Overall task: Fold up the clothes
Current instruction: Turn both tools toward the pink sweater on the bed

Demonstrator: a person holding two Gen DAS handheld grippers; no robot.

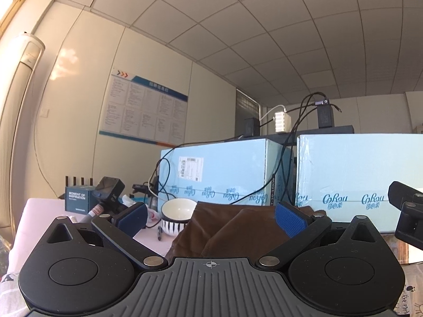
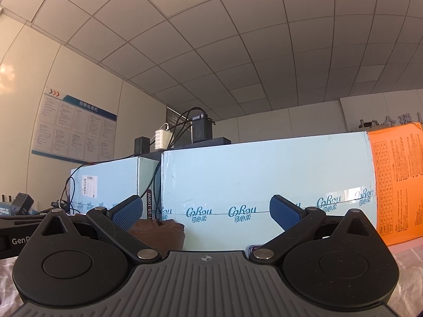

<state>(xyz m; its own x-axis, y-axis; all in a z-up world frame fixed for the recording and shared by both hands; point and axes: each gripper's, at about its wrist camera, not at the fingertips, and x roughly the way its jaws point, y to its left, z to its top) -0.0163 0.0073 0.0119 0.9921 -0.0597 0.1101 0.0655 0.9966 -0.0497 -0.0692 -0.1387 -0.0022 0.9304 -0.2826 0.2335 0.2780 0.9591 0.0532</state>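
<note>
From the left wrist view, the left hand-held gripper (image 1: 211, 218) has its fingers spread wide apart with nothing between them. Just ahead of it a brown garment (image 1: 238, 227) lies bunched on the surface (image 1: 45, 211), likely waiting to be picked up and spread. A white bowl (image 1: 177, 214) stands ahead and to the left of the fingers, beside the cloth, and pale blue boxes (image 1: 219, 171) stand behind. The garment's near edge is hidden by the gripper body, so its shape is hard to judge.

From the right wrist view, the right hand-held gripper (image 2: 207, 212) is equally wide apart and empty. Only a corner of the brown garment (image 2: 161, 233) shows, ahead and to the left, before the pale blue boxes (image 2: 264, 174); the rest is cut off.
</note>
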